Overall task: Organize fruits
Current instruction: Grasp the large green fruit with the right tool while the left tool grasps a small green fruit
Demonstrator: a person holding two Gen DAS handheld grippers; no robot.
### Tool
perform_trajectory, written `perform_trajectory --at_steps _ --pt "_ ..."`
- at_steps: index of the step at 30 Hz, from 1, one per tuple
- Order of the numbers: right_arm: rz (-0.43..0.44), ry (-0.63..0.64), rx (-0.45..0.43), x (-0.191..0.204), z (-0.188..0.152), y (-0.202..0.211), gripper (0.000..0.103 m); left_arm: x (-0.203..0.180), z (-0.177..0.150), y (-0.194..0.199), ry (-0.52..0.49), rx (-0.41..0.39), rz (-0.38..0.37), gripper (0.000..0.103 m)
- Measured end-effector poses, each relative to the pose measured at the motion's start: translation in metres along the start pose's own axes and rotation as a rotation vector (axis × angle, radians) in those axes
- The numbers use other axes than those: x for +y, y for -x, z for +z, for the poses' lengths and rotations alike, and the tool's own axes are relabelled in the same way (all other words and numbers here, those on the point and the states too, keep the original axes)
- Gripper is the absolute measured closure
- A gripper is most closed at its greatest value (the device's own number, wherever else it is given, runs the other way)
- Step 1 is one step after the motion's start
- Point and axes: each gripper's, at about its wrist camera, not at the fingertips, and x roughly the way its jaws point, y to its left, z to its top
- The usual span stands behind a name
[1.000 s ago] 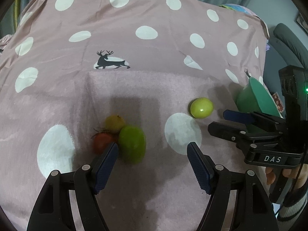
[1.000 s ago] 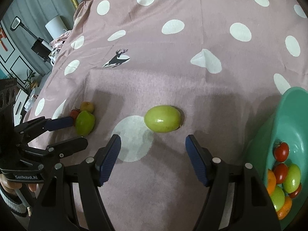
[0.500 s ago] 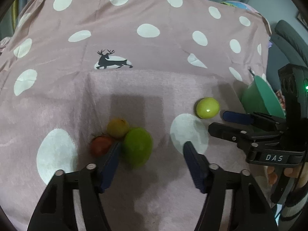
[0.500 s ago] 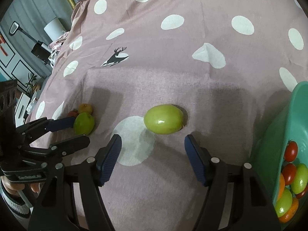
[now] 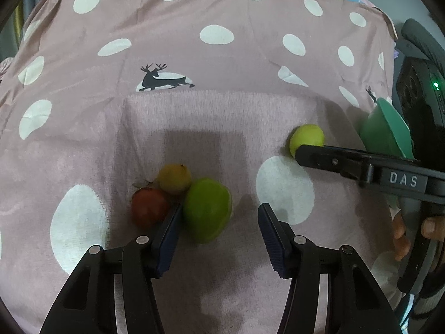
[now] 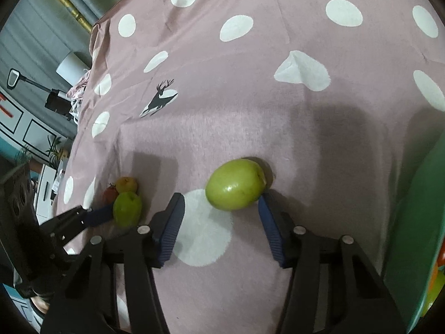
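Note:
On the pink dotted cloth lie a large green fruit [image 5: 207, 208], a yellow fruit [image 5: 174, 178] and a red tomato [image 5: 148, 207], all touching. My left gripper [image 5: 219, 222] is open, with the large green fruit between its fingers against the left pad. A second green fruit [image 6: 236, 183] lies apart to the right. My right gripper [image 6: 221, 211] is open, with that fruit between its fingertips, close to the right pad. The same fruit [image 5: 306, 139] also shows in the left wrist view, partly behind the right gripper's finger. A green bowl [image 6: 414, 222] holds several fruits at the right edge.
The cloth [image 5: 222, 55] covers the whole surface, with a deer print [image 5: 161, 79] toward the back. The bowl [image 5: 386, 133] stands at the table's right side. A lamp [image 6: 71, 64] and furniture stand beyond the left edge.
Both grippers have moved forward and down. Each green fruit now sits between its gripper's open fingers. The left gripper's opening has narrowed a little.

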Motion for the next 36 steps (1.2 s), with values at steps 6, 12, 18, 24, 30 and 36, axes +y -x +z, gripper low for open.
perform_trajectory --at_steps 6,12,18,24,30,36 --pt "-0.012 -0.021 -0.002 -0.001 0.010 -0.009 0.052 0.003 0.000 -0.002 0.015 0.006 -0.004 0.046" --pt "-0.010 -0.061 -0.009 -0.003 0.019 -0.013 0.053 0.003 0.001 -0.003 0.010 0.006 -0.001 0.046" --pt "-0.067 -0.039 -0.022 0.006 0.022 -0.018 0.055 0.001 0.000 -0.005 -0.016 0.007 0.033 0.052" --pt "-0.104 0.033 -0.026 0.010 0.024 -0.021 0.064 0.008 -0.001 -0.003 0.005 -0.004 0.046 0.067" --pt "-0.042 0.021 -0.018 0.004 0.016 -0.014 0.064 0.015 0.000 0.000 0.036 -0.010 0.020 0.067" --pt "0.020 0.041 -0.053 0.007 -0.001 0.011 0.064 0.017 -0.003 0.022 0.062 -0.052 -0.025 0.067"
